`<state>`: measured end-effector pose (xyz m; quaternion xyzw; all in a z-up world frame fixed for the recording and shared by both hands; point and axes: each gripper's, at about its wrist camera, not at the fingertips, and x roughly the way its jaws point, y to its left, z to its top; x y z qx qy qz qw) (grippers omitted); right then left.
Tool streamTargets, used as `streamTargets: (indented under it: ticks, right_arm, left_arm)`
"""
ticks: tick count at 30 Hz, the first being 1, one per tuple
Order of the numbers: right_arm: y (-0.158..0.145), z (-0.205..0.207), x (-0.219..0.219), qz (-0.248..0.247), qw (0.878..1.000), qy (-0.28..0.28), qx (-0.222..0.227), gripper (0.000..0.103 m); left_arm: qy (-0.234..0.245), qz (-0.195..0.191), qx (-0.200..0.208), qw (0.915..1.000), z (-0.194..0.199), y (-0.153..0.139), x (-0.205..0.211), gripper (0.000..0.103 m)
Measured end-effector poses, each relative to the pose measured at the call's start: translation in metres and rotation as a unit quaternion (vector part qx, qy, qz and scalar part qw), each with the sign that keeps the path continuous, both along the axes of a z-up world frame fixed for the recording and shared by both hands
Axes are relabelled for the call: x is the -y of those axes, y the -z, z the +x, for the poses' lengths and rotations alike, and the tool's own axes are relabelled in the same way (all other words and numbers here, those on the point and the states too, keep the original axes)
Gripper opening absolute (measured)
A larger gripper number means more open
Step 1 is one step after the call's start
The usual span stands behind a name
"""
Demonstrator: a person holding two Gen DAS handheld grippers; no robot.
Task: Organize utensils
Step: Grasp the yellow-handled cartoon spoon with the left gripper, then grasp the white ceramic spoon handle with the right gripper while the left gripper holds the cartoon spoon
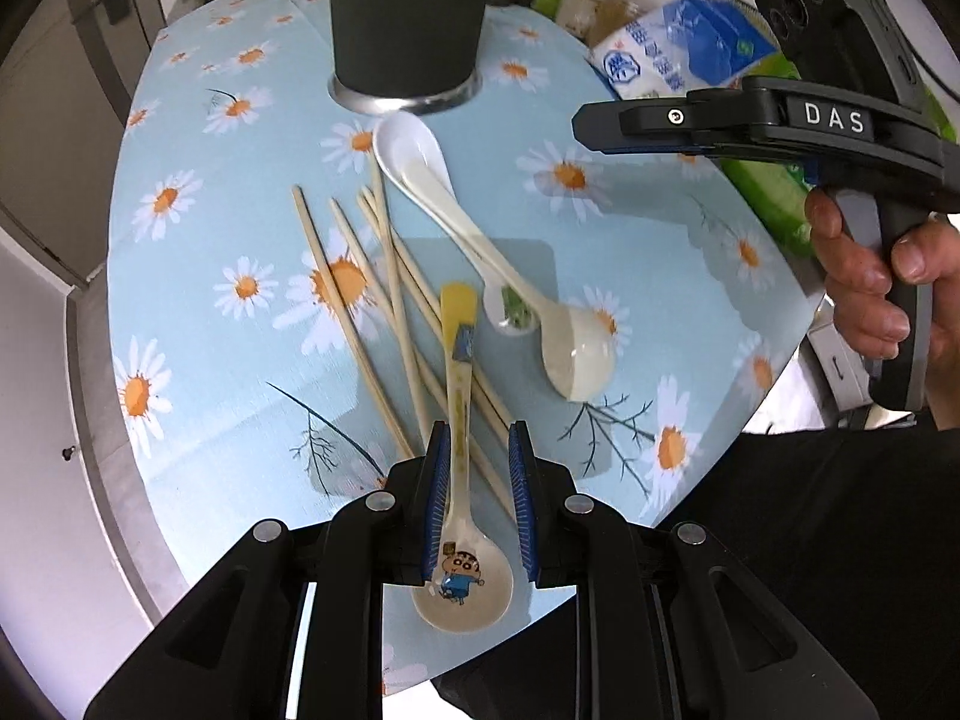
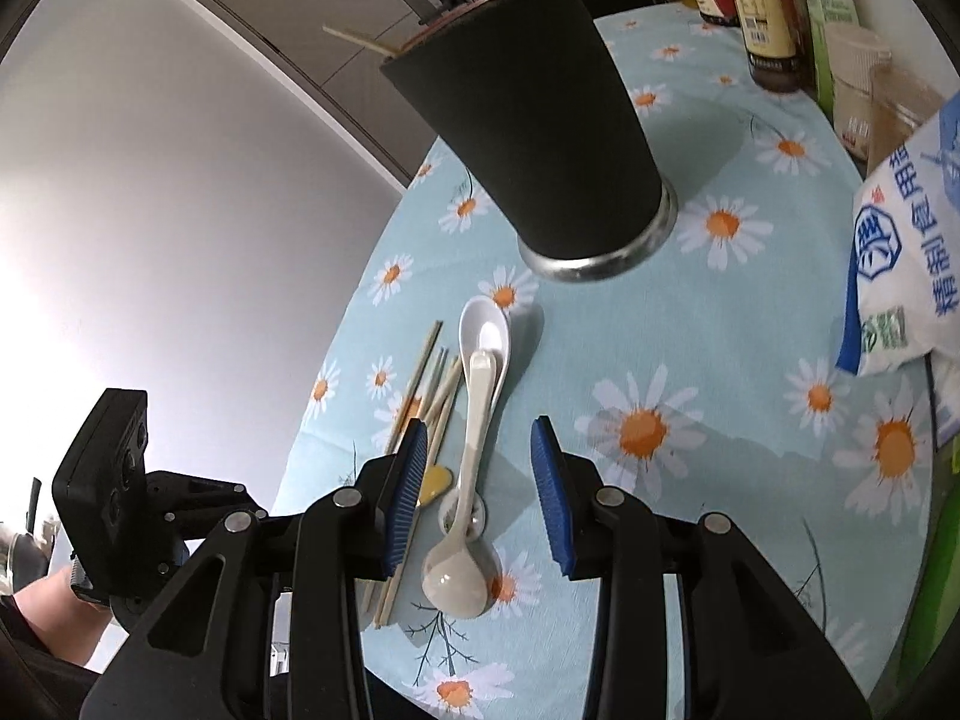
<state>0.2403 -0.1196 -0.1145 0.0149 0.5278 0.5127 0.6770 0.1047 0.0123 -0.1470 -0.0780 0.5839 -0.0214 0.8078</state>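
Spoons and chopsticks (image 1: 384, 306) lie jumbled on the daisy-print surface (image 1: 198, 396) in front of the dark holder (image 1: 408, 18). The left gripper (image 1: 478, 501) has its fingers apart astride the cartoon spoon (image 1: 462, 564); the right gripper (image 2: 480, 492), fingers apart, hangs over the beige spoon (image 2: 465, 516)

Black tool (image 1: 477, 504); blue ribbed pads (image 1: 437, 498)

Black holder (image 1: 408, 18) blocks the far side; bare tablecloth (image 1: 630, 276) right of spoons.
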Motion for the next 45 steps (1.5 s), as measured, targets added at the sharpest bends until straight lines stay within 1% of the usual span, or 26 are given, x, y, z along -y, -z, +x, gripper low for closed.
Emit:
streamTargets:
  ticks: [8,16,18,23,27,32,37,41,45]
  right_arm:
    - [0.008,-0.007,0.002,-0.004,1.000,-0.006,-0.011,0.037]
    - [0.012,-0.003,0.006,-0.009,1.000,0.003,-0.016,0.037]
    - [0.013,-0.002,0.006,-0.010,1.000,0.004,-0.017,0.037]
    - [0.013,-0.001,0.007,-0.011,1.000,0.005,-0.018,0.037]
    - [0.014,0.000,0.008,-0.013,1.000,0.005,-0.020,0.037]
    - [0.015,0.002,0.007,-0.015,1.000,0.006,-0.019,0.037]
    - [0.015,0.003,0.006,-0.021,1.000,0.005,-0.018,0.037]
    - [0.015,0.003,0.002,-0.025,1.000,0.000,-0.018,0.037]
    - [0.016,0.002,-0.004,-0.028,0.999,-0.010,-0.025,0.037]
  left_arm:
    - [0.006,0.010,-0.048,0.9988,0.006,0.016,-0.002,0.019]
    - [0.024,0.020,-0.062,0.9976,0.013,0.016,0.005,0.018]
    - [0.029,0.023,-0.067,0.9971,0.017,0.018,0.008,0.013]
    - [0.038,0.028,-0.077,0.9959,0.023,0.024,0.014,0.010]
    - [0.040,0.028,-0.088,0.9949,0.024,0.029,0.015,0.009]
    - [0.036,0.024,-0.087,0.9953,0.023,0.029,0.015,0.006]
    - [0.026,0.007,-0.079,0.9965,0.021,0.024,0.004,0.006]
    - [0.021,0.005,-0.073,0.9971,0.019,0.019,-0.001,0.006]
    - [0.008,-0.006,-0.059,0.9982,0.016,0.012,-0.010,0.006]
